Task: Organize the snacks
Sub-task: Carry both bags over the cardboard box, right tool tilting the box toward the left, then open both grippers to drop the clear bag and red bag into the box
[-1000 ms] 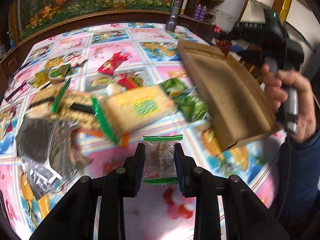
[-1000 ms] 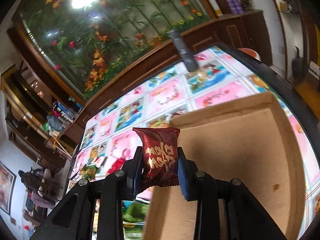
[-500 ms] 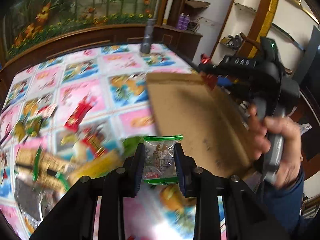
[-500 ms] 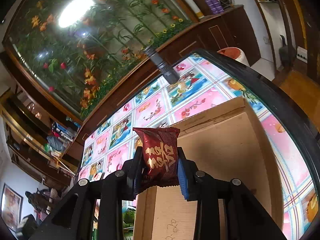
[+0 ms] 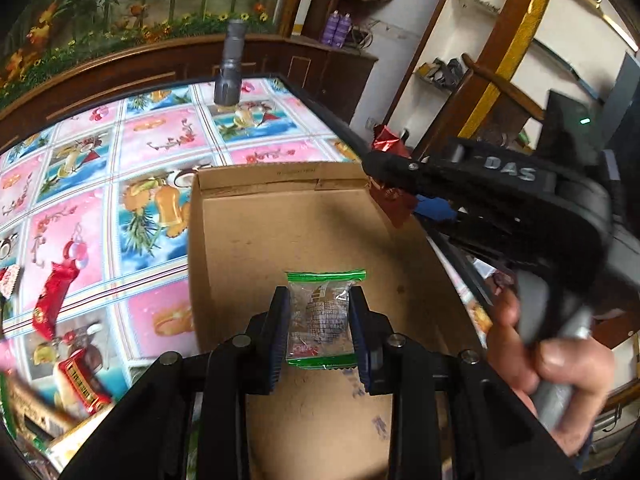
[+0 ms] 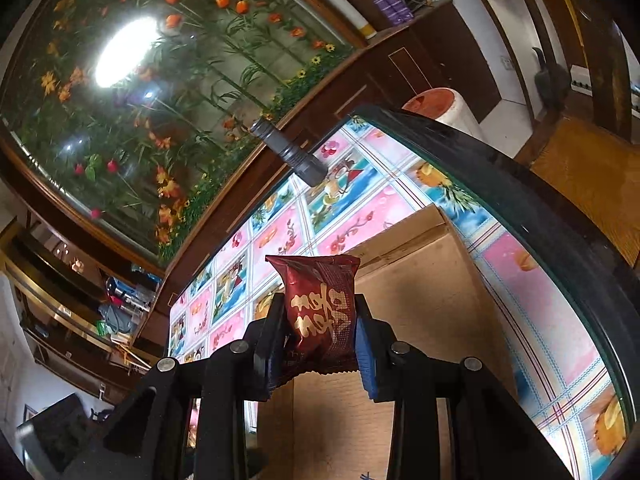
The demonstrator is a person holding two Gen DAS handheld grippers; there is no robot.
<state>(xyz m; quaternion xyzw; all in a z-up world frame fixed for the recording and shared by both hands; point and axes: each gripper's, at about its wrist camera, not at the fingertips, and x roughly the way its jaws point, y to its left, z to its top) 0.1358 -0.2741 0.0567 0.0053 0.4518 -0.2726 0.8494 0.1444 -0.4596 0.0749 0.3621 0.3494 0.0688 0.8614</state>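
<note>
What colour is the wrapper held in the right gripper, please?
Dark red wrapper with gold lettering, clearest in the right wrist view.

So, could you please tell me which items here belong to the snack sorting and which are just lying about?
Job:
- clear green-edged snack packet
- dark red foil snack packet
- shallow brown cardboard box
- red wrapped snacks on table

Lying about:
- grey metal torch
- purple bottles

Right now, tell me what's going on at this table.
A person is sorting snacks into a cardboard box on the patterned table. The left gripper is shut on a clear snack packet with green edges, held over the box. The right gripper is shut on a dark red snack packet at the box's far side. More snacks lie loose to the left; the box looks empty.
</note>
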